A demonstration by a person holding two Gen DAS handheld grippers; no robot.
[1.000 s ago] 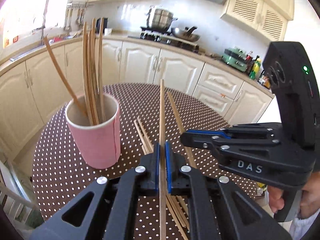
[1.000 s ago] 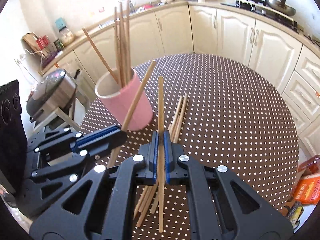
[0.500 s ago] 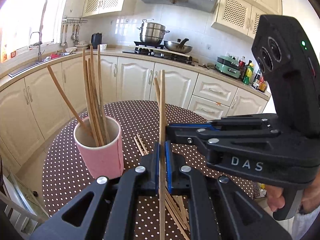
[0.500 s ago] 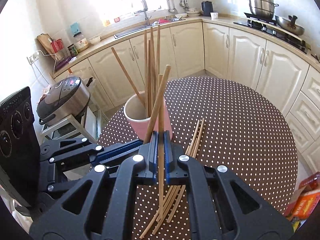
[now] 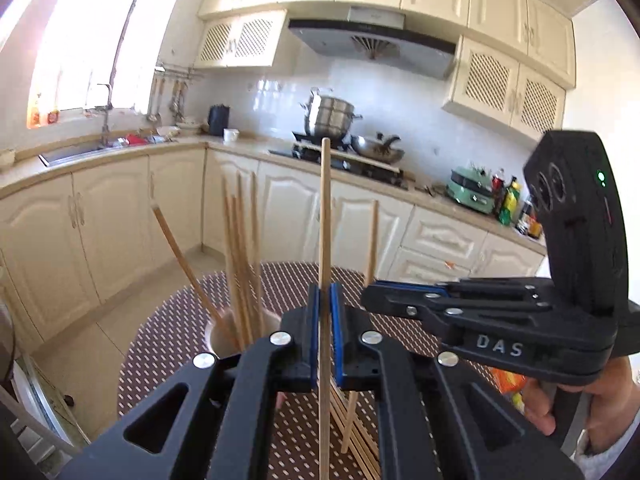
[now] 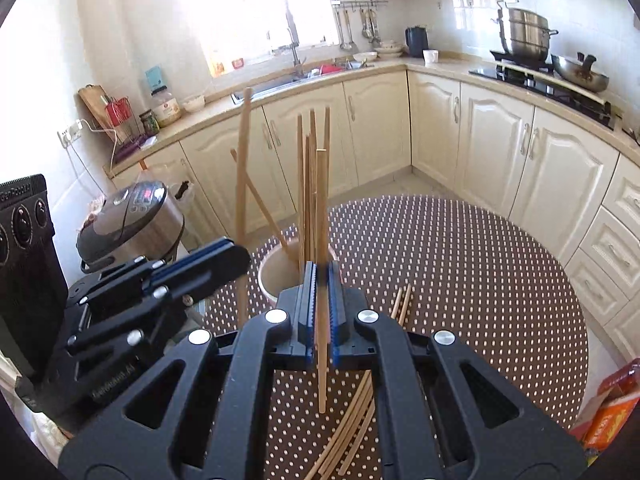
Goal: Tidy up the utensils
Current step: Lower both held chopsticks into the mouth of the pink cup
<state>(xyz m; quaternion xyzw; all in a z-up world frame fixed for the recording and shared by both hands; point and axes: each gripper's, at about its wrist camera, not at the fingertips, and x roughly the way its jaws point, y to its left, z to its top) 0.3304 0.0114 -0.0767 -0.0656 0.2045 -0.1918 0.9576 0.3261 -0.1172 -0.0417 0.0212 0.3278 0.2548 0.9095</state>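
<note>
My left gripper (image 5: pixel 325 336) is shut on a wooden chopstick (image 5: pixel 325 220) held upright above the table. My right gripper (image 6: pixel 321 300) is shut on another upright chopstick (image 6: pixel 321 200). Each gripper shows in the other's view: the right one (image 5: pixel 372 296) with its stick (image 5: pixel 373 236), the left one (image 6: pixel 224 256) with its stick (image 6: pixel 242 160). A pink cup (image 6: pixel 276 276) with several chopsticks standing in it sits just ahead of both grippers; it also shows in the left wrist view (image 5: pixel 224 338). Several loose chopsticks (image 6: pixel 352 420) lie on the dotted tablecloth below the grippers.
The round table (image 6: pixel 480 280) has a brown polka-dot cloth. Cream kitchen cabinets (image 6: pixel 500 148) ring the room. A rice cooker (image 6: pixel 128 216) stands left of the table. An orange package (image 6: pixel 612 412) sits at the table's right edge.
Both grippers have risen and tilted up with their chopsticks, so the cup and table now sit lower in both views. The sticks now stand nearly upright close to the cup.
</note>
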